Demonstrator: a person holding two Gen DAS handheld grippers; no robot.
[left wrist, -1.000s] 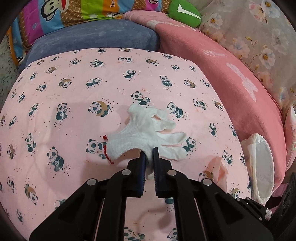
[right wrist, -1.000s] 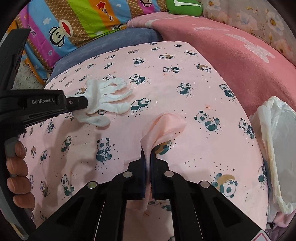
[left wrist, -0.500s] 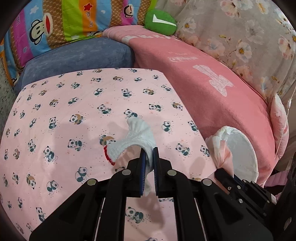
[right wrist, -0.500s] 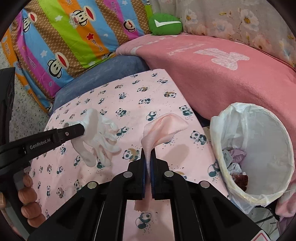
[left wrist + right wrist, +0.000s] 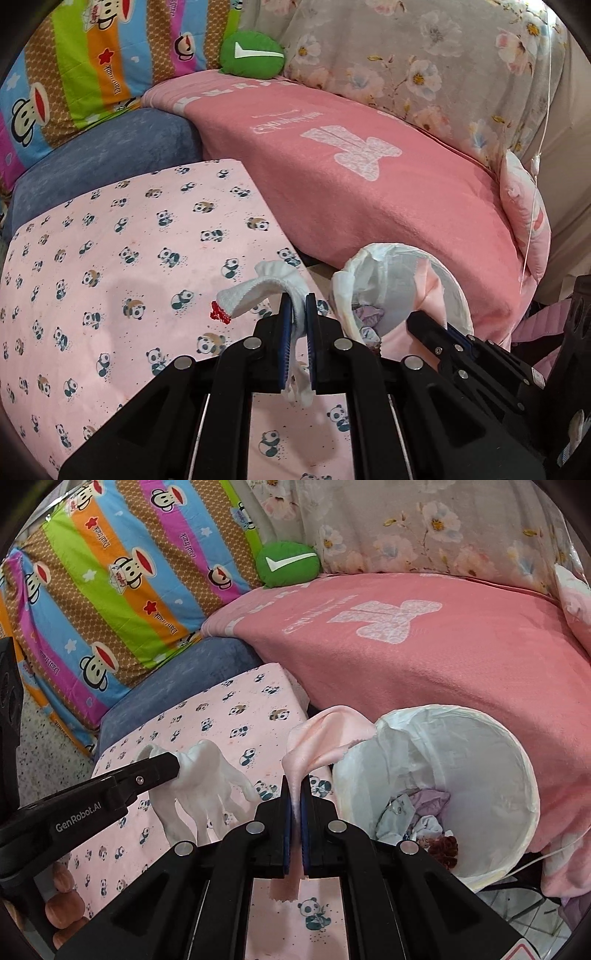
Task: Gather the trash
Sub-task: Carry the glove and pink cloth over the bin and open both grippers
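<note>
My left gripper (image 5: 296,301) is shut on a white knit glove (image 5: 258,290) with a red cuff edge, held above the panda-print sheet. In the right wrist view the glove (image 5: 207,779) hangs from the left gripper (image 5: 176,765), fingers down. My right gripper (image 5: 294,783) is shut on a pale pink cloth (image 5: 325,734), whose top flops over the rim of the white-lined trash bin (image 5: 517,760). The bin holds several crumpled scraps. In the left wrist view the bin (image 5: 460,295) stands just right of my left gripper, with the right gripper and pink cloth (image 5: 434,291) over it.
The pink panda-print sheet (image 5: 122,258) covers a low surface. A pink blanket (image 5: 424,657) lies behind the bin. A blue cushion (image 5: 103,155), a striped monkey-print pillow (image 5: 122,576), a green cushion (image 5: 288,563) and floral fabric (image 5: 424,66) stand at the back.
Both grippers have lifted their items off the sheet and moved right toward the bin. The pink cloth now hangs over the bin's rim; the glove hangs in the air.
</note>
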